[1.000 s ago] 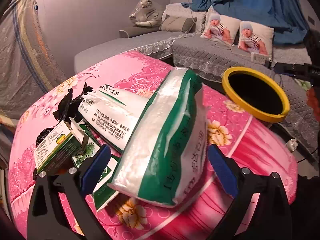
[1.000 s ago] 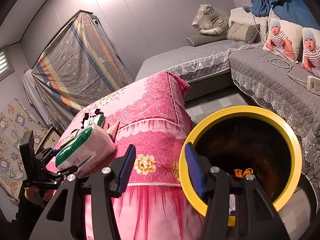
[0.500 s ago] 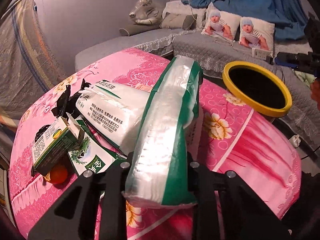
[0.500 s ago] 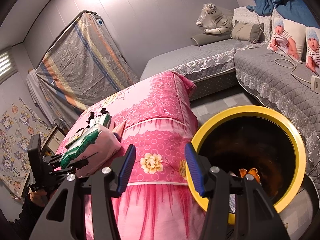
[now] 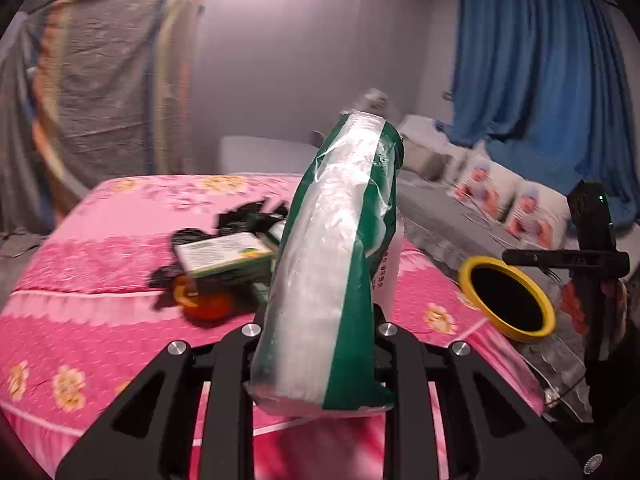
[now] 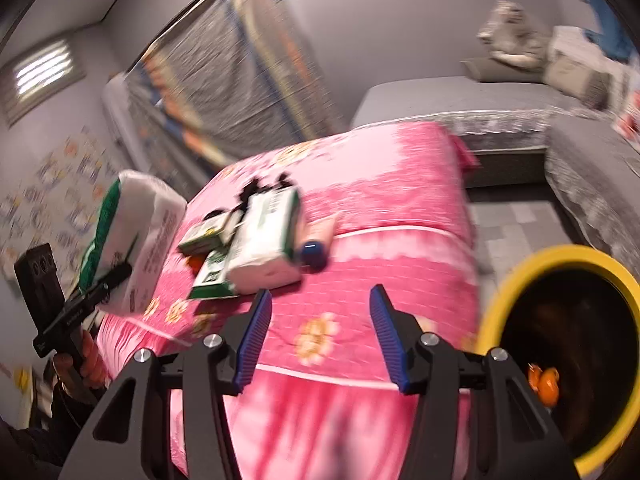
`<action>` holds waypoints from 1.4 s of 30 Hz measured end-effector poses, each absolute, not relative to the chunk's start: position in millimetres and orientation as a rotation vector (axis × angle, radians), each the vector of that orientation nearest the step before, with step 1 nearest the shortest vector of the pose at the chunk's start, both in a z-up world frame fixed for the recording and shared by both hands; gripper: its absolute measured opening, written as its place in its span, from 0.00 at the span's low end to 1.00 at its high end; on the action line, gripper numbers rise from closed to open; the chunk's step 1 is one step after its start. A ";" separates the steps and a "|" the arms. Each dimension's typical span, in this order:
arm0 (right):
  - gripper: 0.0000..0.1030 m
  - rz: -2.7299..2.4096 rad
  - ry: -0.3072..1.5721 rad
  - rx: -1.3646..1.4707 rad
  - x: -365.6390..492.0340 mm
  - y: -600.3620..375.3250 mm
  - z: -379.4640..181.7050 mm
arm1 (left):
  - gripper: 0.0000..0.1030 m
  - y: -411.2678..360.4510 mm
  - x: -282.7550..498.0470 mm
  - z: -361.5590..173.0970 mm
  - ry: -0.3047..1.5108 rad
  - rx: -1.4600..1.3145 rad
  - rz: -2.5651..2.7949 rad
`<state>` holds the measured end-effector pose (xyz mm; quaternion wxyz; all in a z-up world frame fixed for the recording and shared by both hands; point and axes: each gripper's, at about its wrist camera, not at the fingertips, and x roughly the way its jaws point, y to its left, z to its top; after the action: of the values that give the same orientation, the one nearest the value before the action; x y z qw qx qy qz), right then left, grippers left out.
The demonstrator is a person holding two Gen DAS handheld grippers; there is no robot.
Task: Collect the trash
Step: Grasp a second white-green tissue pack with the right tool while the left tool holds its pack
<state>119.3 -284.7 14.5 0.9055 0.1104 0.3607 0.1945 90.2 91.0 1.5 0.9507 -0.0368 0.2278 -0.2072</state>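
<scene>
1. Your left gripper (image 5: 318, 344) was clamped tight on the green-and-white tissue pack (image 5: 336, 264), fingers squeezing it from both sides near its bottom end. The pack stood almost upright, tilted a bit, and it was lifted clear off the pink bedspread (image 5: 80, 280).
2. From the right wrist view that same tissue pack (image 6: 136, 236) was up in the air off the near-left corner of the bedspread (image 6: 400, 208), with the left gripper (image 6: 108, 280) pinching it.
3. Your right gripper (image 6: 320, 332) was wide open and holding nothing, its blue finger pads (image 6: 254, 336) spread apart over the front edge of the bedspread.
4. The yellow-rimmed trash bin (image 6: 560, 360) sat just off the bedspread's right side, mouth facing you, with something orange (image 6: 542, 384) already inside. The left wrist view showed the bin (image 5: 508, 300) there too.
5. Still lying on the bedspread: a second tissue pack (image 6: 266, 236), a small green-and-white carton (image 6: 202, 236), a flat green packet (image 6: 212, 280), a tube with a blue cap (image 6: 316, 244), some black crumpled stuff (image 6: 256, 188) behind them, and an orange thing (image 5: 206, 306) beside the carton.
6. Both views were pretty blurry, so I couldn't read the labels.
</scene>
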 end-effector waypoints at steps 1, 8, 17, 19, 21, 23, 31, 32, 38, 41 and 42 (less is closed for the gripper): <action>0.47 0.422 0.756 0.218 125.0 -275.9 14.4 | 0.20 97.0 88.5 1.9 0.458 -0.085 -0.405; 0.59 0.542 0.882 0.123 173.5 -211.7 16.4 | 0.20 128.1 73.5 2.9 0.413 -0.135 -0.325; 0.68 0.531 1.085 0.018 252.5 -156.2 8.7 | 0.20 133.6 72.8 -7.2 0.414 -0.175 -0.338; 0.71 0.513 1.120 -0.002 264.0 -149.2 5.3 | 0.20 138.5 76.4 -8.2 0.415 -0.174 -0.338; 0.72 0.519 1.160 -0.009 273.4 -142.6 0.7 | 0.20 140.9 77.4 -9.4 0.417 -0.179 -0.336; 0.73 0.500 1.199 -0.025 282.4 -136.6 -4.8 | 0.20 143.7 79.8 -11.1 0.422 -0.191 -0.336; 0.80 0.439 1.256 -0.107 302.5 -118.1 -19.8 | 0.21 143.8 81.9 -16.1 0.436 -0.189 -0.338; 0.80 0.426 1.260 -0.122 305.4 -116.3 -22.4 | 0.21 143.8 83.1 -16.9 0.440 -0.190 -0.340; 0.84 0.373 1.296 -0.171 321.6 -108.1 -38.0 | 0.21 145.8 87.6 -20.2 0.449 -0.194 -0.340; 0.86 0.372 1.316 -0.154 329.1 -106.4 -44.9 | 0.21 146.8 88.9 -21.5 0.451 -0.201 -0.338; 0.86 0.374 1.318 -0.154 330.0 -105.5 -46.4 | 0.21 146.9 89.1 -21.8 0.453 -0.203 -0.338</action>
<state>330.0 -105.5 -46.4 0.7718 -0.0709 0.6080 0.1723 89.1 146.9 -21.8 0.9553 -0.1000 0.2230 -0.1663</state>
